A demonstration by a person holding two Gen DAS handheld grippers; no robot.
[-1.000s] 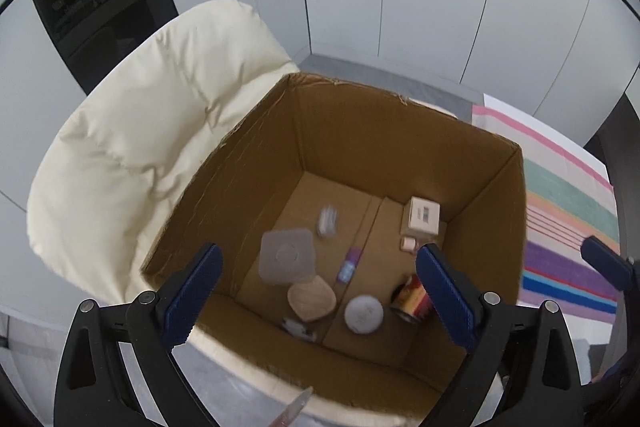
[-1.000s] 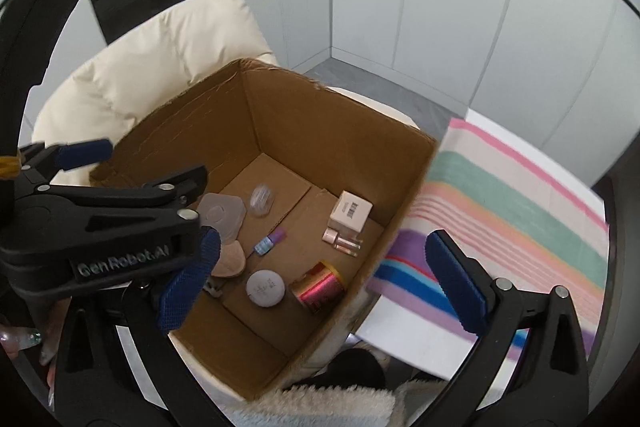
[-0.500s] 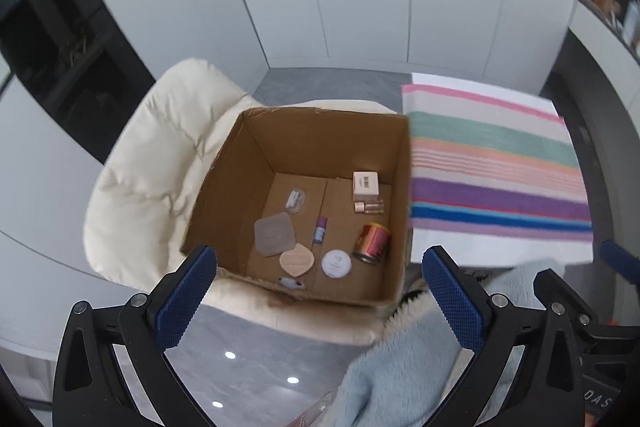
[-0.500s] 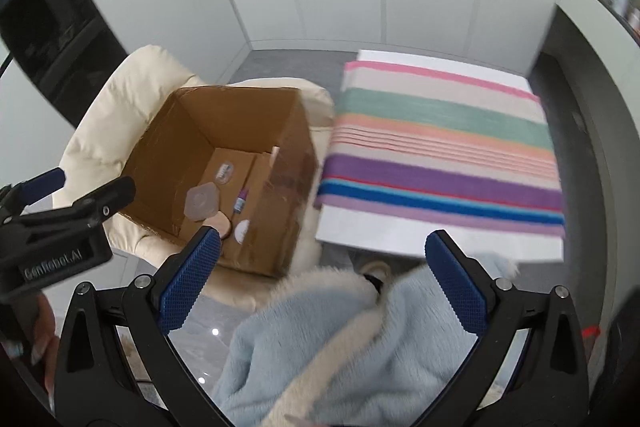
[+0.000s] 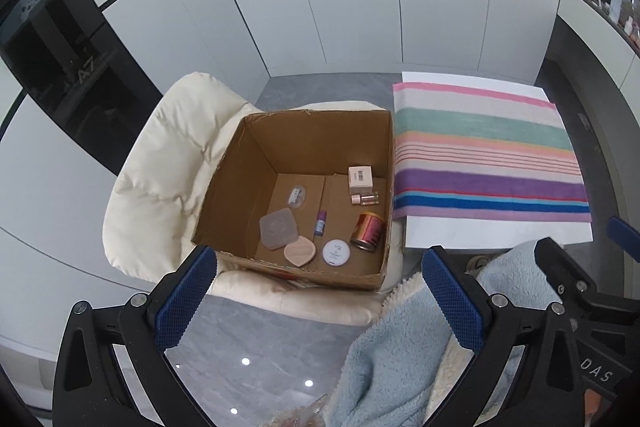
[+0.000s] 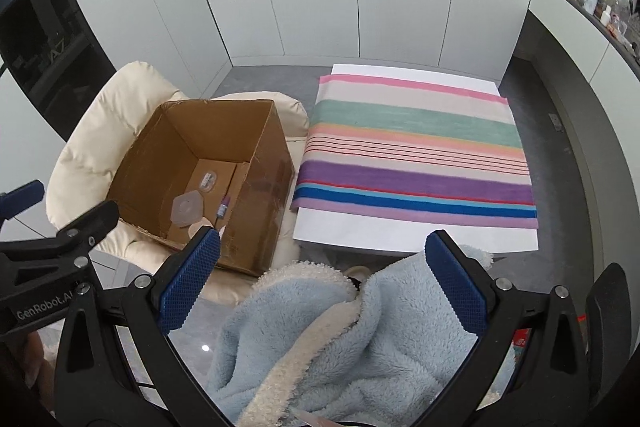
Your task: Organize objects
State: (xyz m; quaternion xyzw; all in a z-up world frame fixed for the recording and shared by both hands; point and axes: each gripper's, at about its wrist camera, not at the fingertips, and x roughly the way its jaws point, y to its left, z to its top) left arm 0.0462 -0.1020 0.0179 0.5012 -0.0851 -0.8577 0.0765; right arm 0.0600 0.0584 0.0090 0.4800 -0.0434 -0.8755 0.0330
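Left gripper [image 5: 318,301] is hanging high with its jaws spread wide, nothing between them. Right gripper [image 6: 322,283] is doing the same: spread, empty, with a fluffy blue garment [image 6: 340,343] bunching just beneath it.

Outward from the left gripper: the cardboard box [image 5: 224,195] is sitting ahead and below, resting on a cream padded chair [image 5: 160,163]. The box opening is facing up toward this gripper, so the drop line runs straight down and forward. From the right gripper the same box is lying ahead and off to the left; its near wall is cutting across the view. Judging by this, the left gripper is the nearer one to the box contents.

Contents, left wrist view: a copper-and-pink tin [image 5: 368,231] lying near the right wall, its long axis running roughly toward the near right corner; a round white compact [image 5: 336,252] just beside it; a tan heart-shaped pad [image 5: 299,251] overlapping, or at least touching, a grey translucent lid [image 5: 279,228]; a small purple tube [image 5: 320,222] pointing roughly front to back; a pale carton [image 5: 360,179] with a tiny bottle [image 5: 365,199] just beside it at the far right; a clear packet [image 5: 295,195] further back.

To the right of the box, a white counter [image 6: 400,239] is carrying a striped cloth [image 6: 412,155], bare of objects.

View difference: the left wrist view is showing the whole box floor. The right wrist view is showing only the lid, packet and tube; the tin, compact and carton are hidden behind the box wall. The right view is giving the fuller look at the striped cloth.
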